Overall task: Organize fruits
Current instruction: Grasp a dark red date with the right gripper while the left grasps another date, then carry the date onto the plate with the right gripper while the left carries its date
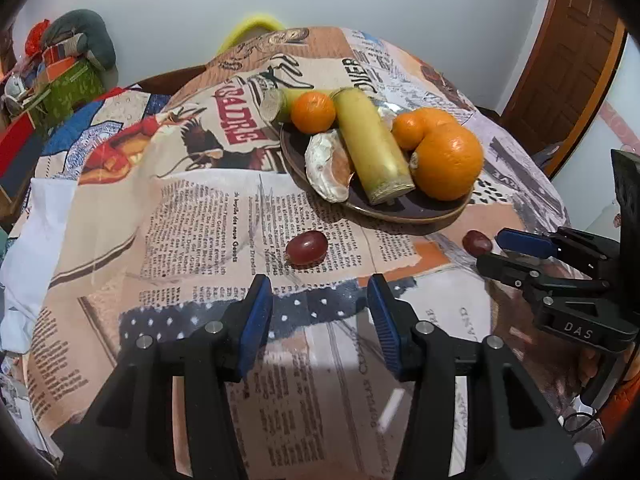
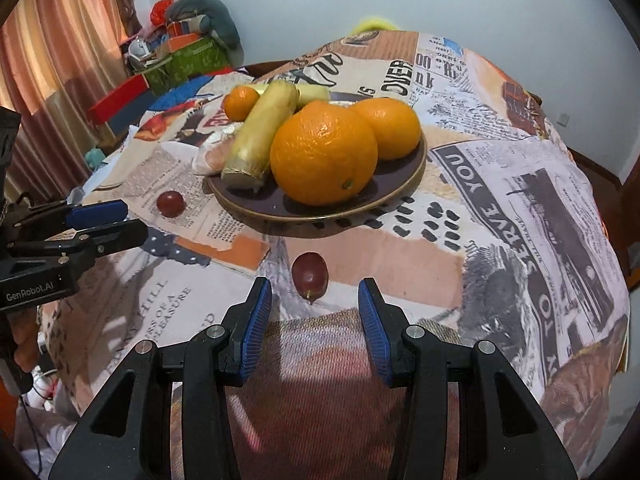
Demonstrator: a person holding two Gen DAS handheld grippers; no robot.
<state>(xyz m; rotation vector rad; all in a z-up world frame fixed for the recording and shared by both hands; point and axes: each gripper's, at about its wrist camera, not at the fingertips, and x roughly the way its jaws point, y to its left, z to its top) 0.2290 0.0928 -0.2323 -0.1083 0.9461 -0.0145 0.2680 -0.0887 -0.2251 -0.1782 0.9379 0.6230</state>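
A plain pale blue-white wall [image 2: 500, 4] fills twelve o'clock. Pink-orange pleated curtains [image 2: 60, 40] hang at ten o'clock beside a heap of coloured boxes and a grey stuffed cushion [image 2: 188, 44]. A brown panelled wooden door [image 1: 568, 60] stands at two o'clock in the left wrist view.

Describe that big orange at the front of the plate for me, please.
The big orange is round, bright, with dimpled glossy peel and a small green stem scar low on its near side. Whole and unpeeled, it sits on the dark plate, seemingly touching a second orange behind it and close beside a pale yellow-green stalk piece.
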